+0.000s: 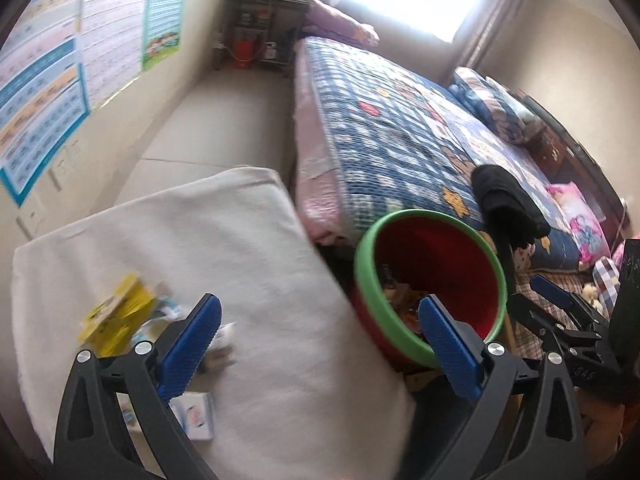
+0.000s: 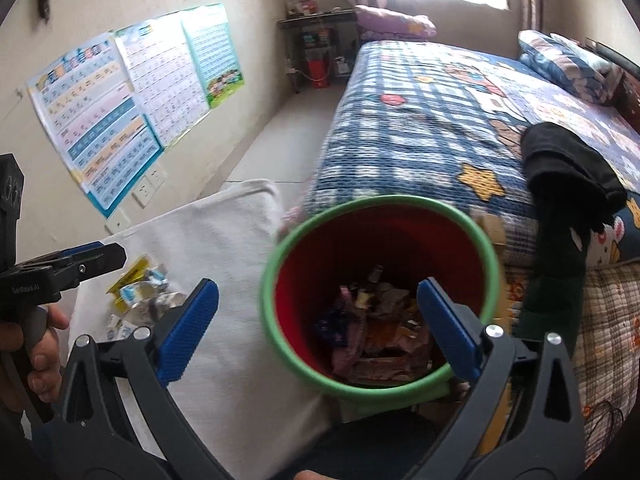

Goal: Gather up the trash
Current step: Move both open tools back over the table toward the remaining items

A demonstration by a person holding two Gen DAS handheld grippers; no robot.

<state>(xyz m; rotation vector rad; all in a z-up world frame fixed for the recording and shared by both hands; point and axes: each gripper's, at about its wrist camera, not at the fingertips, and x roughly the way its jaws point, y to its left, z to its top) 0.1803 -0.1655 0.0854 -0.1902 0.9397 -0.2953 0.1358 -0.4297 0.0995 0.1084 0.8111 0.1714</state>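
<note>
Red bin (image 2: 380, 240) with green rim, center frame, beside the bed (image 2: 440, 120); crumpled wrappers inside. Loose trash (image 2: 140, 284) on the white cloth (image 2: 224, 240), left: yellow packet, pale scraps. Left gripper (image 1: 320, 320) and right gripper (image 2: 318, 312) both jaws wide, empty.

The left wrist camera looks steeply down along its own fingers from close above a white cloth-covered table (image 1: 248, 264), with the red bin (image 1: 432, 280) at three o'clock. The right wrist camera sits nearer the bin (image 2: 380, 292), looking down into its mouth at six o'clock, the table (image 2: 224, 240) at nine. Both share table, bin, the quilted bed (image 1: 400, 128) beyond, and wall posters (image 2: 120, 100) toward ten.
</note>
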